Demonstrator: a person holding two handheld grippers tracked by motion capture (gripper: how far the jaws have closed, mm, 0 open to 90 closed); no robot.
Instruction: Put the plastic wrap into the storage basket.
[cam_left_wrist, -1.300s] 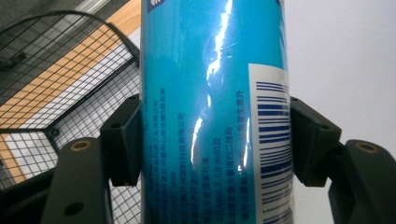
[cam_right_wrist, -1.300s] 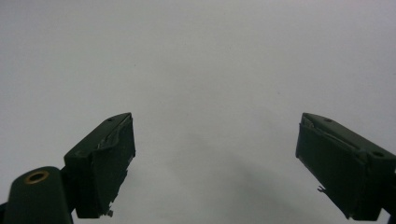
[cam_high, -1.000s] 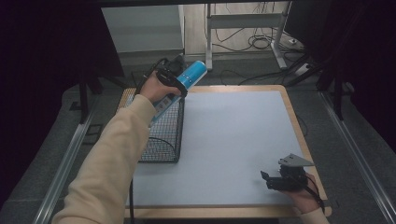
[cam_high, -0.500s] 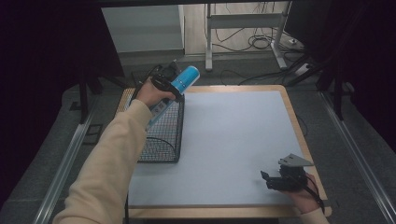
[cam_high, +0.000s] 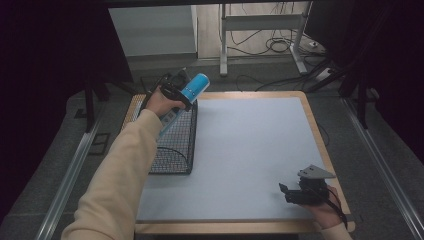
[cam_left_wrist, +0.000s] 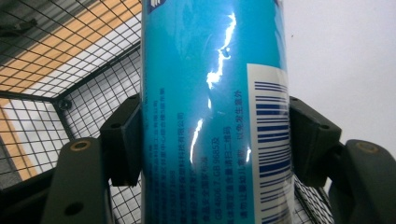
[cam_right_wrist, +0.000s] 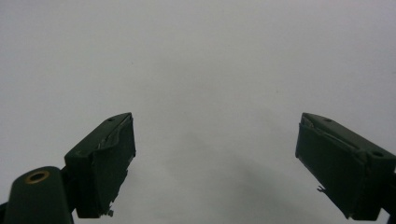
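Note:
A blue can with a white barcode label is clamped between the pads of my left gripper, which is shut on it. The can is held tilted above the far end of a black wire basket at the table's left side. In the left gripper view the can stands between the two black jaws, with the basket's mesh behind it. My right gripper rests near the table's front right corner, open, with nothing between its fingers over the bare white mat.
The white mat covers the wooden table. Behind the table stand metal frame legs with cables on the floor. Rails run along both sides of the table.
My left hand has carried the can down and slightly left, closer to the basket's far end. The right gripper has stayed in place.

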